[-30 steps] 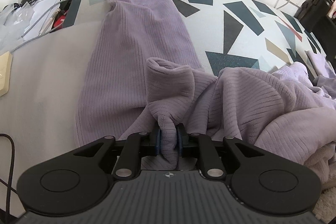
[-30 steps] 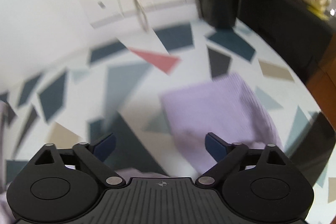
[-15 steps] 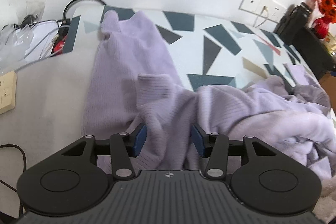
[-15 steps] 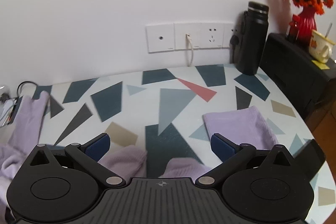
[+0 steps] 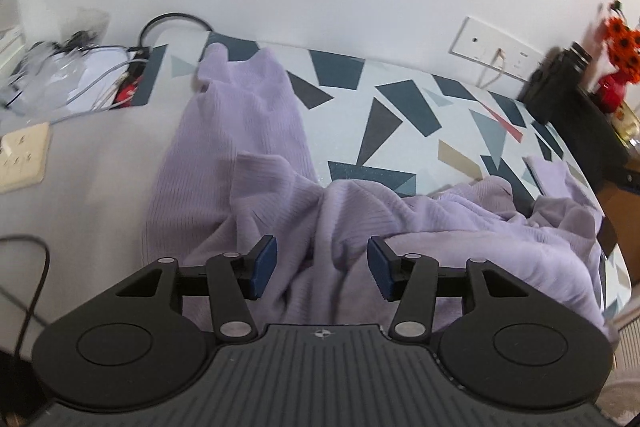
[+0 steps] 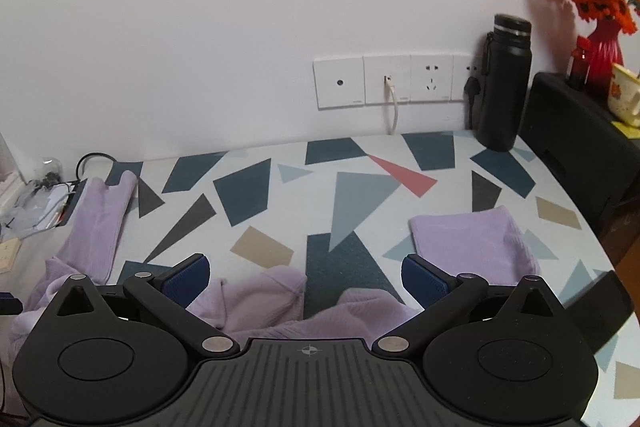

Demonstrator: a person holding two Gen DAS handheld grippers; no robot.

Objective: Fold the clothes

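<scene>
A lilac ribbed sweater (image 5: 280,187) lies crumpled on the table with the triangle-patterned cover (image 5: 400,115). One sleeve (image 5: 240,99) stretches toward the far left corner. My left gripper (image 5: 322,265) is open and empty, its blue pads above the bunched fabric. In the right wrist view the sweater (image 6: 280,291) bunches at the near edge, with one sleeve (image 6: 468,239) lying flat to the right and the other sleeve (image 6: 104,215) at the left. My right gripper (image 6: 306,277) is open and empty above the near folds.
A black bottle (image 6: 504,83) stands by the wall sockets (image 6: 400,79). A black box (image 6: 580,131) with a red vase of orange flowers (image 6: 604,47) and a mug (image 6: 626,95) stands at the right. Cables and a power strip (image 5: 24,155) lie at the left.
My left gripper let go of the sweater fold, opened wide and drew back and up. My right gripper swung round to face the wall and steadied, staying open.
</scene>
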